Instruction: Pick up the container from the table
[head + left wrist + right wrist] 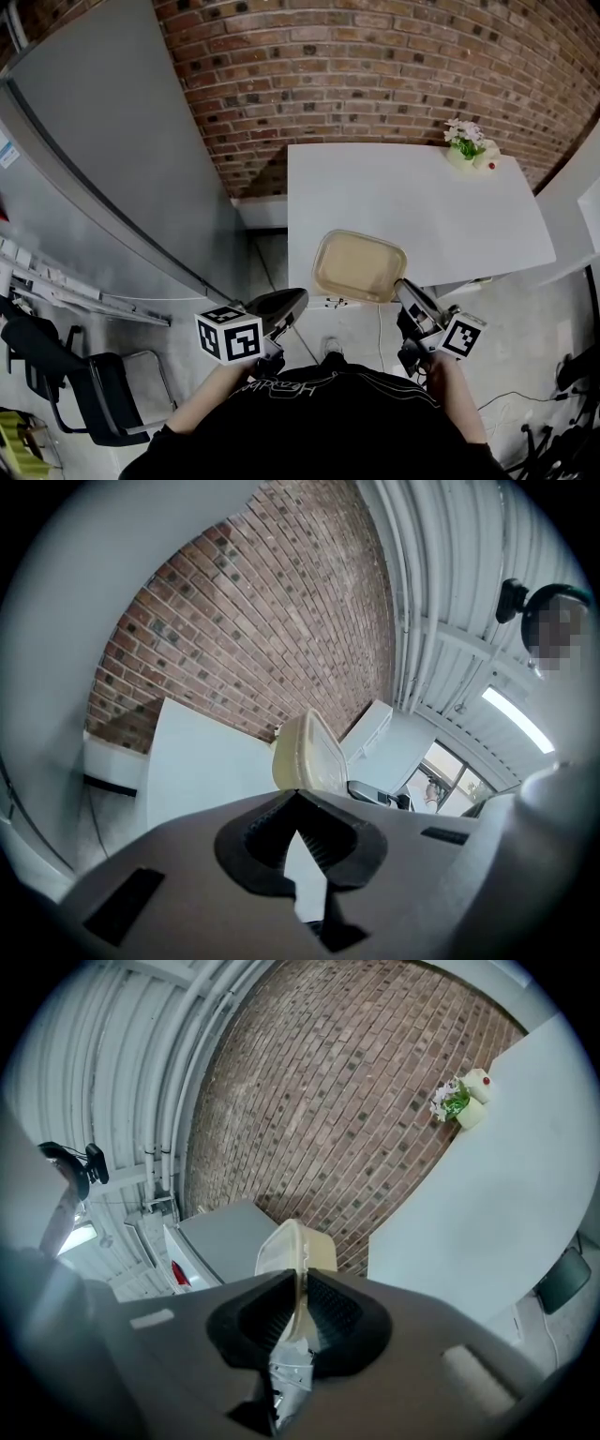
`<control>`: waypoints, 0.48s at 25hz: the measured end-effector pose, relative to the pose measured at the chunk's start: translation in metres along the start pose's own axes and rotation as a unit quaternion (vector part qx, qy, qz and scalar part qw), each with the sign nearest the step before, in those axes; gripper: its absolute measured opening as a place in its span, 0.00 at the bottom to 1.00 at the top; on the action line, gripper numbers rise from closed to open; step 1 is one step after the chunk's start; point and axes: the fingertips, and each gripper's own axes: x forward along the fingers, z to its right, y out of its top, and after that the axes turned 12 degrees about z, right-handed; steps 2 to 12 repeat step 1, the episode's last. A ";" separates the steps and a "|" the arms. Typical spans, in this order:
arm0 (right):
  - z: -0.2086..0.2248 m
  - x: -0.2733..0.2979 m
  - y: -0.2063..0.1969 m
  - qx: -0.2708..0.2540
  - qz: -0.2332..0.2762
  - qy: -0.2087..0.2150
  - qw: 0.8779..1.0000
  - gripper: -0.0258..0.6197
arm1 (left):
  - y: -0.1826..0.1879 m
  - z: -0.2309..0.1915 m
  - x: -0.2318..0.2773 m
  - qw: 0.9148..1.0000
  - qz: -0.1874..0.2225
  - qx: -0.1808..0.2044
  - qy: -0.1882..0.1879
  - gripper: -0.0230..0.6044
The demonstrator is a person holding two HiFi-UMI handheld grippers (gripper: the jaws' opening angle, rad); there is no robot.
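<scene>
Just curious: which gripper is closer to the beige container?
Right. The right gripper has its fingers clamped on the container's edge; the left gripper is just beside the opposite edge, holding nothing.

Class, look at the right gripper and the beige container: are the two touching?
Touching. The right gripper has its ribbed jaws closed on the rim of the container, as the right gripper view plainly shows.

red brick wall (375, 56) behind a white table (441, 206); black chair (103, 394) at left on a grey floor (525, 314).
</scene>
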 end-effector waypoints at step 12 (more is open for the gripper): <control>0.001 0.001 0.002 -0.001 0.001 0.002 1.000 0.11 | -0.001 0.000 0.002 1.000 0.000 0.000 0.001 0.04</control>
